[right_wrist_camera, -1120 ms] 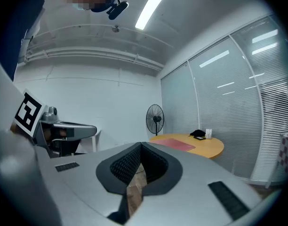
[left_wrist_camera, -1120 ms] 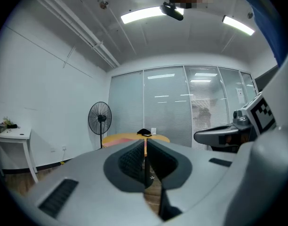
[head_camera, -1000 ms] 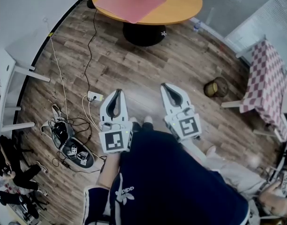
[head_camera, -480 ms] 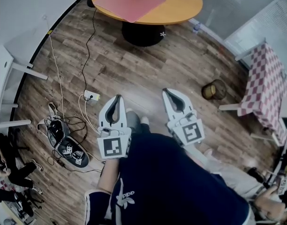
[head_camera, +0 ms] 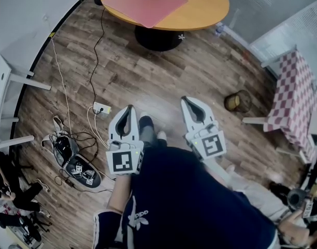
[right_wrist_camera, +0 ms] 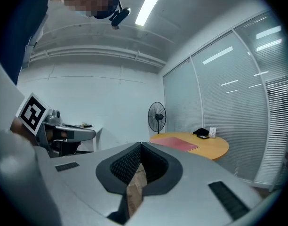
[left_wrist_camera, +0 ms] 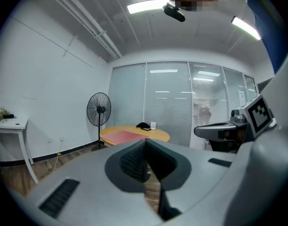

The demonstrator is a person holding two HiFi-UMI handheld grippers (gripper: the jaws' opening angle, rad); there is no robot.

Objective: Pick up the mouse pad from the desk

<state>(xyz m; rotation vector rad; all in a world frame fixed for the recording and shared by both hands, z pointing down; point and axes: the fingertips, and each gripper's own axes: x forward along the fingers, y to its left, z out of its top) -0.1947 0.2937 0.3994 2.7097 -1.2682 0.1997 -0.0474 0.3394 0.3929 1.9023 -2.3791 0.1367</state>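
1. The left gripper (head_camera: pixel 129 108) has just closed its jaws the last bit. Its tips meet with nothing between them, as the left gripper view shows (left_wrist_camera: pixel 145 141)
2. The right gripper (head_camera: pixel 189 98) is also closed and empty, its tips together (right_wrist_camera: pixel 140 145)
3. The flat pink rectangular mouse pad (head_camera: pixel 144 1) lies on the round orange-brown wooden desk (head_camera: pixel 210 12), untouched. It is well apart from both grippers, with bare plank floor between. Its near corner reaches about to the desk's edge
4. Judged risk: closed jaws that arrive at the pad can only push it. A thin sheet lying flat would slide across the smooth top or off it instead of being gripped, so the jaws must open first
5. Judged risk: coming down flat onto the pad gives no purchase. The corner at the edge looks the easiest place to bite
6. Judged risk: the white power strip (head_camera: pixel 101 107) and its trailing cables lie just left of the walking line, and a foot could snag them
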